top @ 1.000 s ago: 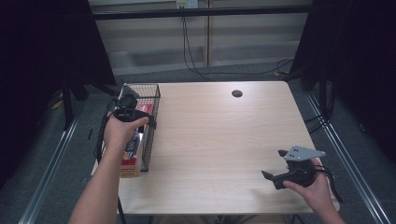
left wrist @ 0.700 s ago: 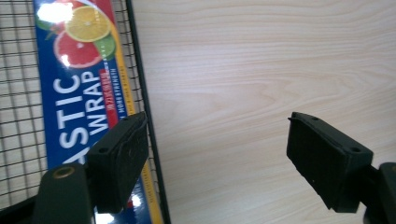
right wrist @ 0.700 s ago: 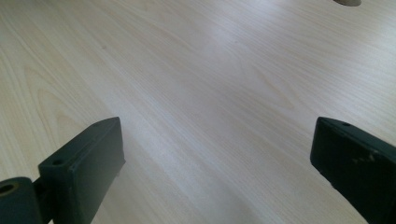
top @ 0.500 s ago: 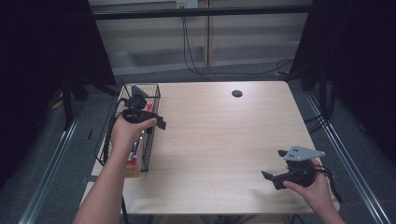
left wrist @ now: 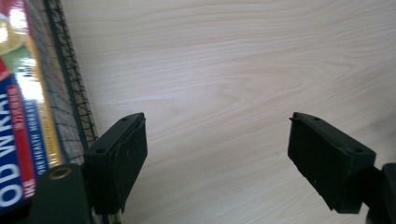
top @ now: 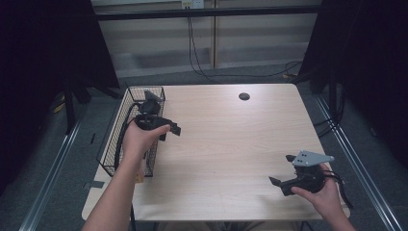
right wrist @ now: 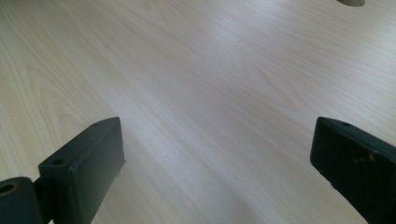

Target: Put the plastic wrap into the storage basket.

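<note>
Pale wood-grain table (top: 226, 144), one round dark hole (top: 244, 96) near its far edge. Black wire basket (top: 126, 98) stands along the table's left edge; inside it lies a printed box (left wrist: 21, 140) in red, blue and yellow, seen through the mesh in the left gripper view, with lettering too cropped to read. Left gripper (top: 166, 131), held in the person's left hand (top: 137, 139), sits just beside the basket's right wall and over bare tabletop; its jaws have just been opening and now stand apart with nothing between them, only wood showing in the gap (left wrist: 215, 158). The basket's wire wall runs close by the left jaw in that view. Right gripper (top: 282, 174), held in the right hand (top: 320, 190) near the table's near right corner, is well apart from the basket and box; a grey three-cornered plate (top: 310, 158) tops it. Its jaws stand wide, empty, over bare wood (right wrist: 215, 177). Cables trail from both grippers. Grey floor and dark curtains surround the table.
</note>
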Action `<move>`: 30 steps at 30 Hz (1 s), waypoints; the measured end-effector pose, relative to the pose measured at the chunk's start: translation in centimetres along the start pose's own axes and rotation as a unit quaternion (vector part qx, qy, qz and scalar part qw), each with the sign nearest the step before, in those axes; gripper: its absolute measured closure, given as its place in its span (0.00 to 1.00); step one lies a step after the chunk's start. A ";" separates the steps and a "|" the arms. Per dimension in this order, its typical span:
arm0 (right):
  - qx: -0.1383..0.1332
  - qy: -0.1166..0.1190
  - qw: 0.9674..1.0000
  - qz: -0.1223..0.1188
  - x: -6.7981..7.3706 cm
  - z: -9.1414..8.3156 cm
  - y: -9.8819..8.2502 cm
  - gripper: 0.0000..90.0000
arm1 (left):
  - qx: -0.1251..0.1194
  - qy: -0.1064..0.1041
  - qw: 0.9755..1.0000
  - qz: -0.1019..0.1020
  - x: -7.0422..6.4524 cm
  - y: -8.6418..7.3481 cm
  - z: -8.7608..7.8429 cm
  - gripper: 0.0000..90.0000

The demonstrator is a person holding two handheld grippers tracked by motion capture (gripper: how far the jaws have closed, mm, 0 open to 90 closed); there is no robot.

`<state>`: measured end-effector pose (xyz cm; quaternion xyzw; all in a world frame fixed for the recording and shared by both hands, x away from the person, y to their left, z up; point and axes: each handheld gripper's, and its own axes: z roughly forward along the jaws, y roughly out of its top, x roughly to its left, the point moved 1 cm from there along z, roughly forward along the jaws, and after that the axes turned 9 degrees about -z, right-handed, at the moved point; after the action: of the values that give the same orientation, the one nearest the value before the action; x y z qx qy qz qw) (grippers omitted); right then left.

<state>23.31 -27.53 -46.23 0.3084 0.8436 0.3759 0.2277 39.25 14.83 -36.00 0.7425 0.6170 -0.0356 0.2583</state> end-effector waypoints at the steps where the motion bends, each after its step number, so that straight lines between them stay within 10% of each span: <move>1: 0.000 0.002 1.000 -0.002 0.0 0.0 0.0 0.03 | 0.001 -0.002 1.000 -0.001 -0.1 0.0 0.1 0.22; 30: 0.000 -0.001 1.000 -0.005 0.0 0.0 0.2 0.03 | -0.012 -0.026 0.998 0.059 -3.8 -2.5 4.1 0.20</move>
<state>23.36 -27.45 -46.12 0.3046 0.8449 0.3747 0.2300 37.05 9.99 -38.97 0.7733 0.5653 -0.0321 0.2851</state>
